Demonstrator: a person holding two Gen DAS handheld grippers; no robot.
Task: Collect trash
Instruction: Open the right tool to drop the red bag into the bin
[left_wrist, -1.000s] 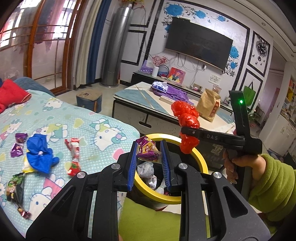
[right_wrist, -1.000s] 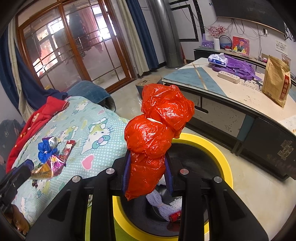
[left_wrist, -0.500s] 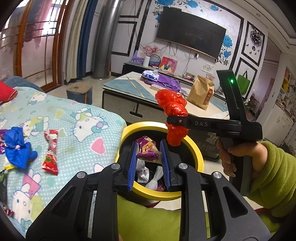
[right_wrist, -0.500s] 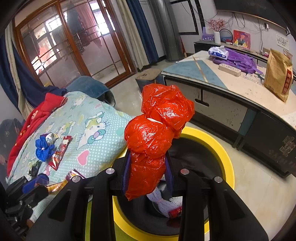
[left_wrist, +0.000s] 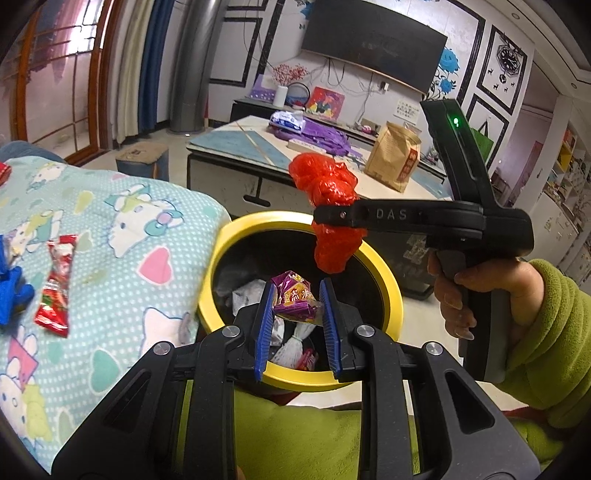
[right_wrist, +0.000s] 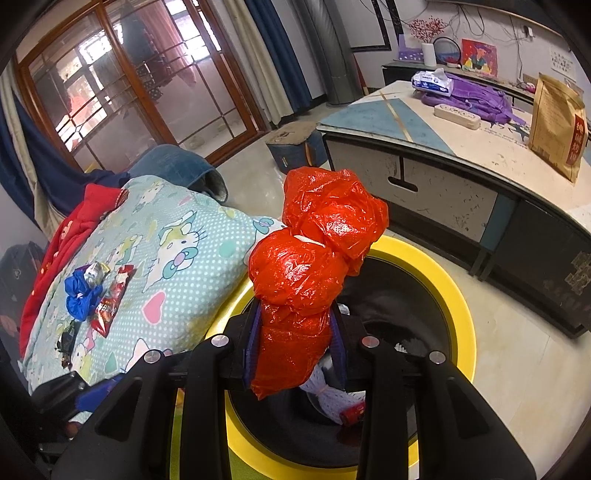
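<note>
Left gripper (left_wrist: 295, 325) clamps a purple wrapper (left_wrist: 294, 300), right gripper (right_wrist: 295, 332) a red bag (right_wrist: 314, 266), both over the part-filled bin (left_wrist: 384, 291); blanket (left_wrist: 122, 254) litter at left remains.

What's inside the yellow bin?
Inside the yellow bin lie a knotted white bag, crumpled white paper and a small red wrapper. The grippers and what they hold cover the rest.

Black "DAS"-marked right gripper (left_wrist: 334, 221), blue pads (left_wrist: 265, 325), green fleece sleeve (left_wrist: 550, 325).

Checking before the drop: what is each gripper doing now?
Left gripper: shut on the purple wrapper.
Right gripper: shut on the red bag.
</note>
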